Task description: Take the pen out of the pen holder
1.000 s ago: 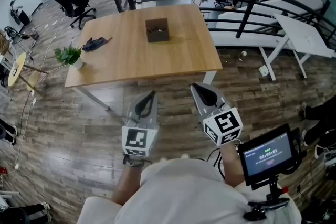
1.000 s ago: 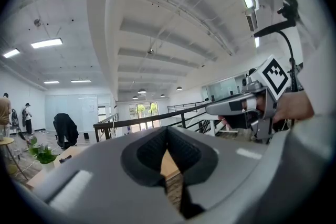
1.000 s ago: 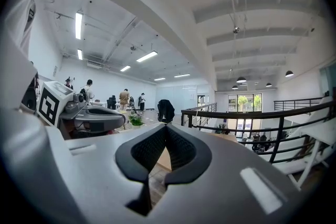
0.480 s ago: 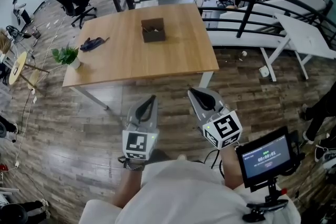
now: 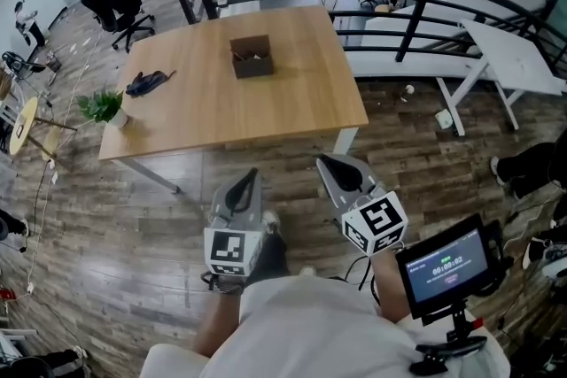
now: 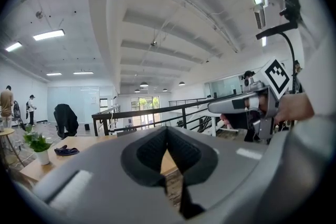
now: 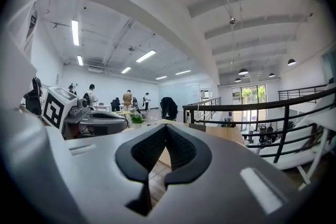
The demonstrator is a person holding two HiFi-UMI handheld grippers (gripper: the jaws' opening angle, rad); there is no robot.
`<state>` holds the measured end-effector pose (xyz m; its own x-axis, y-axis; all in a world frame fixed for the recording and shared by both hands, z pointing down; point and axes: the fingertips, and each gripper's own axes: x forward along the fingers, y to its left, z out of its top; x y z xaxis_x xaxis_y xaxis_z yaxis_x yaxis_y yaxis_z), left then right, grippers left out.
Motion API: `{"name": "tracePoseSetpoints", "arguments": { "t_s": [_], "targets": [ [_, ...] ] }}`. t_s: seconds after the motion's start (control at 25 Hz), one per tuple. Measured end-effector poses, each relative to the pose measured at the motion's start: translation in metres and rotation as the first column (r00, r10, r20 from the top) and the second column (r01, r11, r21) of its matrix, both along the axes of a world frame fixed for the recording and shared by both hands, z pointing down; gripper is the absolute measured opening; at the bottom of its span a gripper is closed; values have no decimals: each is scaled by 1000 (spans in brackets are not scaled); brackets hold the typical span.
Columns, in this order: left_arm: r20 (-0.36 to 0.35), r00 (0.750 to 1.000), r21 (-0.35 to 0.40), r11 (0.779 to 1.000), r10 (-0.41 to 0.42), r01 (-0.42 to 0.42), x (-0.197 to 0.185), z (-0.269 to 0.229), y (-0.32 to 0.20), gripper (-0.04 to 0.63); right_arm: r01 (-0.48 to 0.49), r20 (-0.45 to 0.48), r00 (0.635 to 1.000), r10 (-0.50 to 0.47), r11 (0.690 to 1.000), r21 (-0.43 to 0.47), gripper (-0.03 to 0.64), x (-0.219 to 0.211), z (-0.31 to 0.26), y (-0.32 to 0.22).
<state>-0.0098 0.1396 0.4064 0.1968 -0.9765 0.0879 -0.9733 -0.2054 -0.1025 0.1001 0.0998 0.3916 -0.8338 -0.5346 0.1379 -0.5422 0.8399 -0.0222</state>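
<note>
A shoe [image 5: 269, 227] has appeared by the left gripper [image 5: 251, 175]; it and the right gripper [image 5: 330, 162] point level, fingers clenched empty.

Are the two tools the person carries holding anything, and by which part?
Nothing is held. The left tool and right tool are both shut and empty, far from the pen holder.

The small screen [image 5: 446, 266] shows a timer that looks like 00:00:02; nothing else is legible.

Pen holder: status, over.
Left gripper, right gripper shut, empty, short of wooden table. Dark brown square pen holder untouched mid-table. Potted plant at table's left corner, off path.
</note>
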Motion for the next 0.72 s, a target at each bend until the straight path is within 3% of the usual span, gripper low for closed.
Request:
{"name": "tracePoseSetpoints", "arguments": {
  "t_s": [0.72],
  "targets": [
    [-27, 998, -16, 998, 63, -63, -60, 4, -144, -2, -64, -38, 997, 64, 998, -16, 3, -49, -2, -134]
  ]
}}
